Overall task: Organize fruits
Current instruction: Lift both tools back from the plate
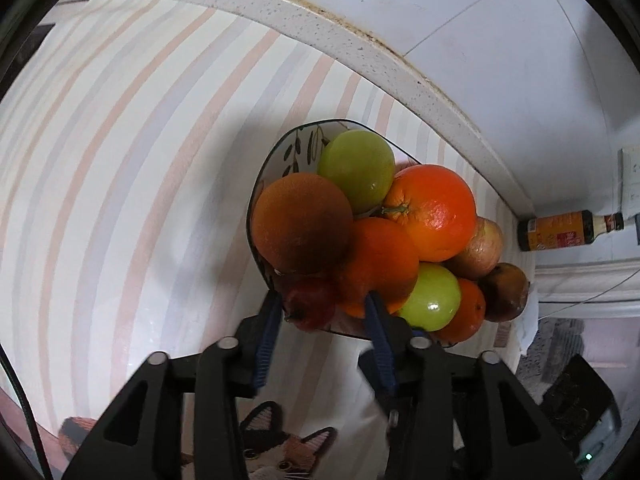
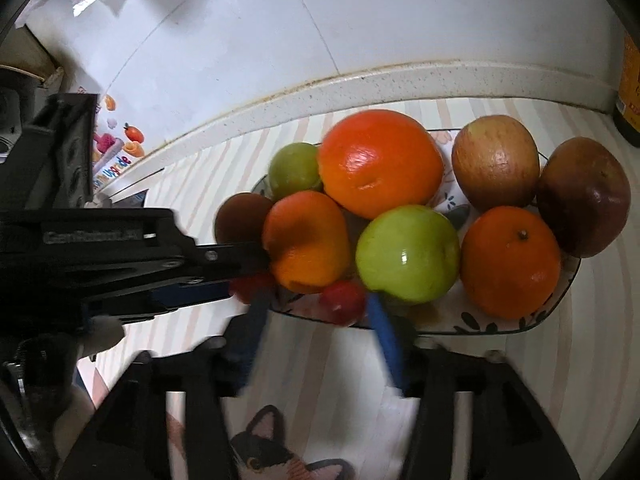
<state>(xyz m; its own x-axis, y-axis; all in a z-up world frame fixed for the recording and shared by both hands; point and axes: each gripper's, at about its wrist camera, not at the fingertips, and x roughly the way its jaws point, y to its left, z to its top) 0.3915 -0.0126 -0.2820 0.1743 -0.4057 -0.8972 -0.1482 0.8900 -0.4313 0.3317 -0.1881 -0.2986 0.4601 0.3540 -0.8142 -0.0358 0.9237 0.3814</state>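
Fruit is piled on the plate (image 1: 294, 148) on the striped table (image 1: 120, 160). Left gripper (image 1: 320, 304) is spread, straddling a small red fruit (image 1: 310, 300) at the near rim, not clamped; the right finger overlaps the orange (image 1: 378, 264) behind. Right gripper (image 2: 316, 308) is released too, its fingers motion-blurred either side of a small red fruit (image 2: 342, 300), probably a different one, hard to confirm. The bottle (image 1: 568, 234) is cut off in the right view. The plate's middle is hidden under fruit.
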